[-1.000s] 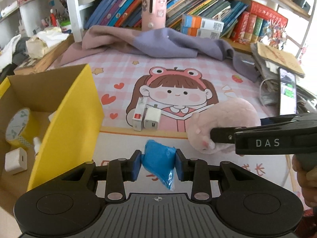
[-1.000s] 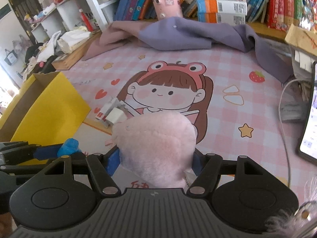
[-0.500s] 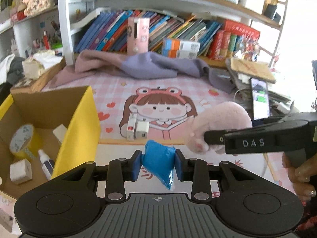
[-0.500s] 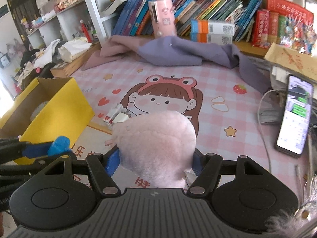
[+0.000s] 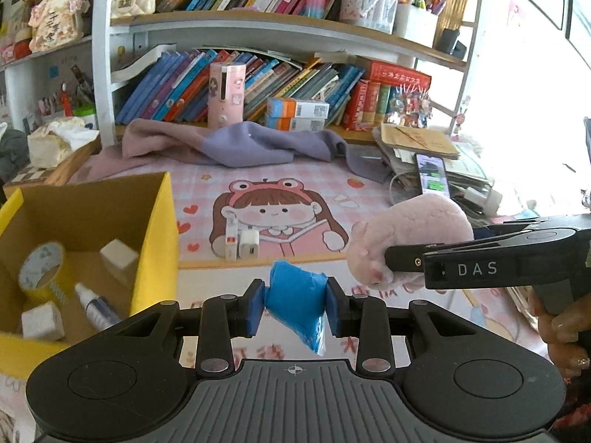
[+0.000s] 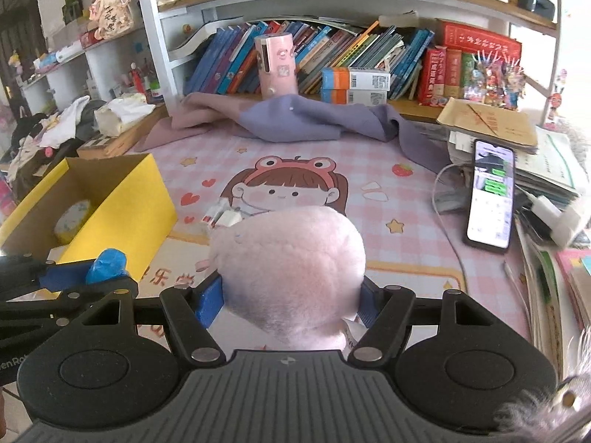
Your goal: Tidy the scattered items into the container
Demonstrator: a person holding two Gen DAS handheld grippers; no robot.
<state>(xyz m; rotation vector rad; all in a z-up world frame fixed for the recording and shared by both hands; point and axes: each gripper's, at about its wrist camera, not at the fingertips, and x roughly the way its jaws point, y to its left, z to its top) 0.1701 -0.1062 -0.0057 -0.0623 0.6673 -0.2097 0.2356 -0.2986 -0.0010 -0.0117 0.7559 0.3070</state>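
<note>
My left gripper is shut on a blue packet and holds it above the desk, right of the yellow cardboard box. The box holds a tape roll, a small bottle and white cubes. My right gripper is shut on a pink plush toy, also raised; it shows in the left wrist view. Two white chargers lie on the cartoon mat. The box and blue packet show at the left of the right wrist view.
A purple cloth lies at the back under a bookshelf. A phone, a cable and stacked papers sit on the right. A pink cylinder stands by the books.
Both grippers have risen and pulled back with their loads, so more of the box's inside and the shelves shows. The chargers have not moved.
</note>
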